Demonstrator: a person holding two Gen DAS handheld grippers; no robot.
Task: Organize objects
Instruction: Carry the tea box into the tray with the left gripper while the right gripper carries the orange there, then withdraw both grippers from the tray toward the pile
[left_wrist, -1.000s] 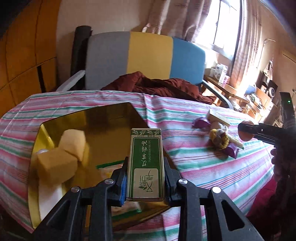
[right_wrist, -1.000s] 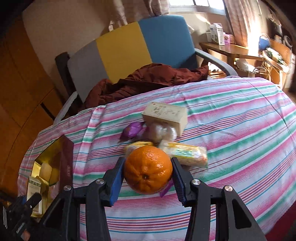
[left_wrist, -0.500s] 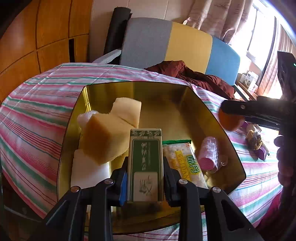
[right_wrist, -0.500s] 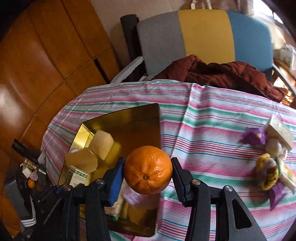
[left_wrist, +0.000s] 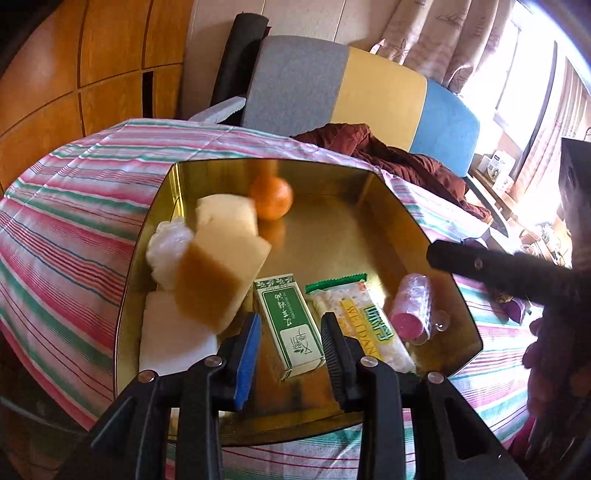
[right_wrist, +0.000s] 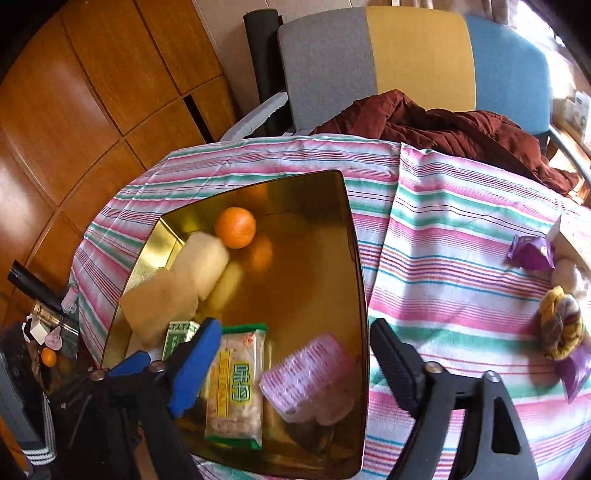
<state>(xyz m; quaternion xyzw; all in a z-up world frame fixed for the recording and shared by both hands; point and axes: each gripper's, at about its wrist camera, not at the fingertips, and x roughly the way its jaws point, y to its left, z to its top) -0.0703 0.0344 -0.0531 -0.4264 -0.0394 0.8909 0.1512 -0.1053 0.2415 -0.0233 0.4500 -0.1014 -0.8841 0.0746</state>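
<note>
A gold tray (left_wrist: 332, 229) sits on the striped tablecloth. In it lie an orange (left_wrist: 271, 197) at the far side, yellow sponges (left_wrist: 218, 273), a cracker pack (left_wrist: 365, 325) and a pink stack of cups (left_wrist: 410, 306). A green box (left_wrist: 291, 325) rests on the tray floor between the fingers of my left gripper (left_wrist: 290, 332), whose jaws are opening with the pads just off the box. My right gripper (right_wrist: 297, 332) hangs over the tray's (right_wrist: 314, 266) near right part, jaws opening wide and holding nothing. The orange (right_wrist: 235, 227) lies free, far ahead of it.
A grey, yellow and blue chair (right_wrist: 406, 55) with a brown garment (right_wrist: 443, 129) stands behind the table. On the cloth to the right lie a purple wrapper (right_wrist: 532, 253), a yellow-brown bundle (right_wrist: 561, 321) and a beige box. Wooden panels fill the left.
The right gripper's jaws have spread and let go of the orange, which now lies at the tray's far side. The left gripper's pads have come off the green box, now lying in the tray.
</note>
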